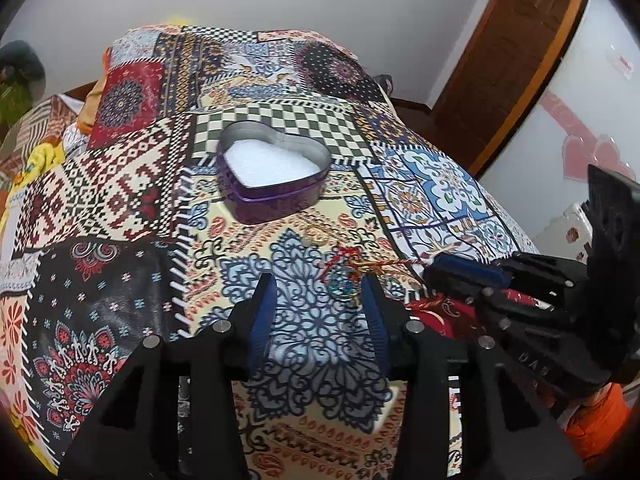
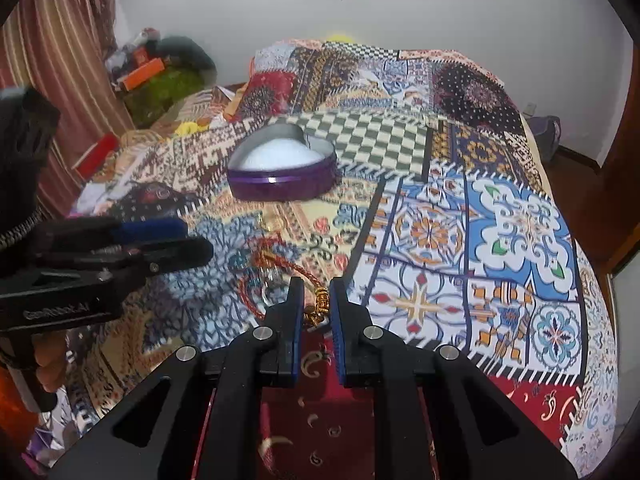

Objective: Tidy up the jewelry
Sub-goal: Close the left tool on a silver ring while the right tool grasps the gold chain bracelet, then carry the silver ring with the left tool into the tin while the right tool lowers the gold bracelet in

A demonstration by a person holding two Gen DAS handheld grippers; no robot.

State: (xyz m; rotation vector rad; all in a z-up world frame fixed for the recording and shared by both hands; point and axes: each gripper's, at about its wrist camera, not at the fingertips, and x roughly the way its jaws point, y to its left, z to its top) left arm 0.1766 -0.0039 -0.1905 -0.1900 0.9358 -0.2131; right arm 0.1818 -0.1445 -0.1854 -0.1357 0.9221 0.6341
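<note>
A purple heart-shaped tin [image 1: 276, 172] with white padding sits open on the patterned bedspread; it also shows in the right wrist view [image 2: 282, 172]. A red braided bracelet with gold beads [image 2: 316, 300] lies in front of it, with other small jewelry [image 1: 344, 276] beside it and a gold ring [image 1: 316, 234] nearer the tin. My left gripper [image 1: 320, 284] is open, its right finger close to the jewelry pile. My right gripper [image 2: 316, 294] is nearly closed around the bracelet's gold beads, with a narrow gap still showing. The right gripper shows from the side in the left wrist view [image 1: 436, 270].
The patchwork bedspread [image 2: 480, 220] covers the whole bed. Cluttered items and a striped curtain [image 2: 60, 60] stand at the left. A wooden door [image 1: 516, 40] is at the right. The left gripper [image 2: 200, 240] reaches in from the left in the right wrist view.
</note>
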